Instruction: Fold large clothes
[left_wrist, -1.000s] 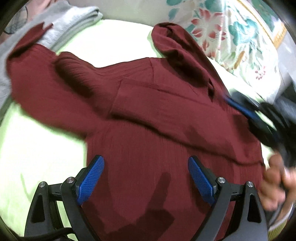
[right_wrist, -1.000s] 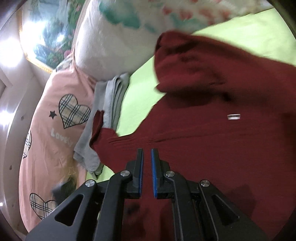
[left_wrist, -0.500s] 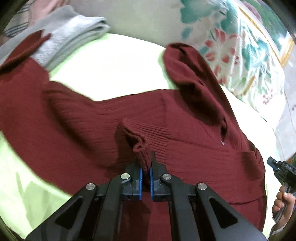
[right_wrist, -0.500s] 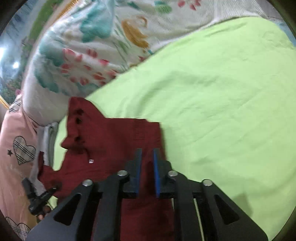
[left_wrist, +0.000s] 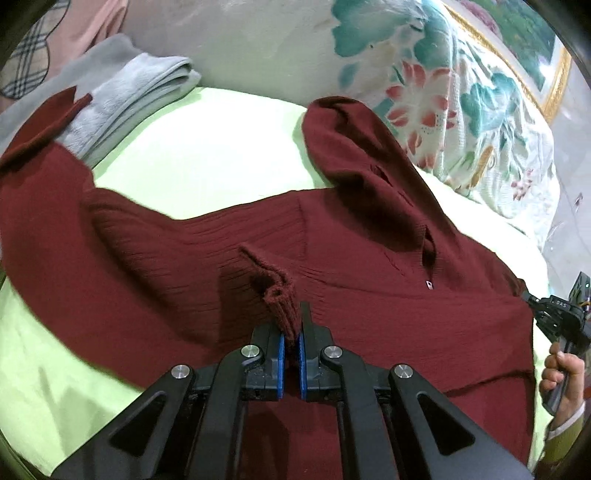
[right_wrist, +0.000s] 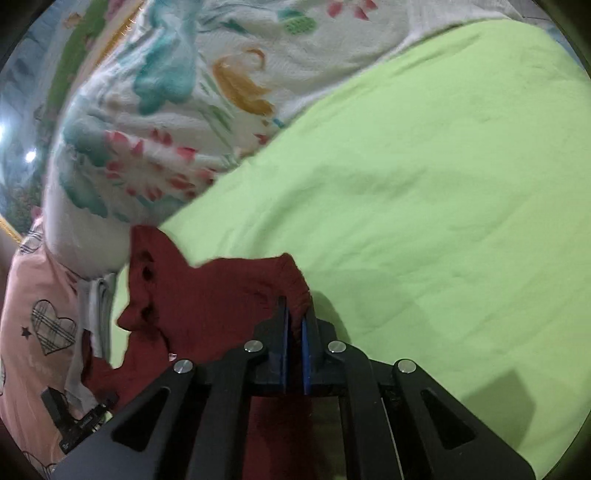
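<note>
The maroon sweater (left_wrist: 369, 295) lies spread across the green bedsheet (left_wrist: 207, 147), its hood reaching toward the floral pillow (left_wrist: 461, 92) at the head edge, one sleeve over the grey folded garment (left_wrist: 129, 96); the left gripper (left_wrist: 290, 332) is pinched closed on a ribbed cuff bunched over the body; the right gripper (right_wrist: 294, 325) clamps a hem corner near the sheet's side; both bites look thin, so an uneven pull could slip the knit free or drag the grey pile along

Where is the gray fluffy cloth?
In the left wrist view, the gray cloth lies folded at the upper left, on the green sheet, under the tip of the red sweater's sleeve.
</note>
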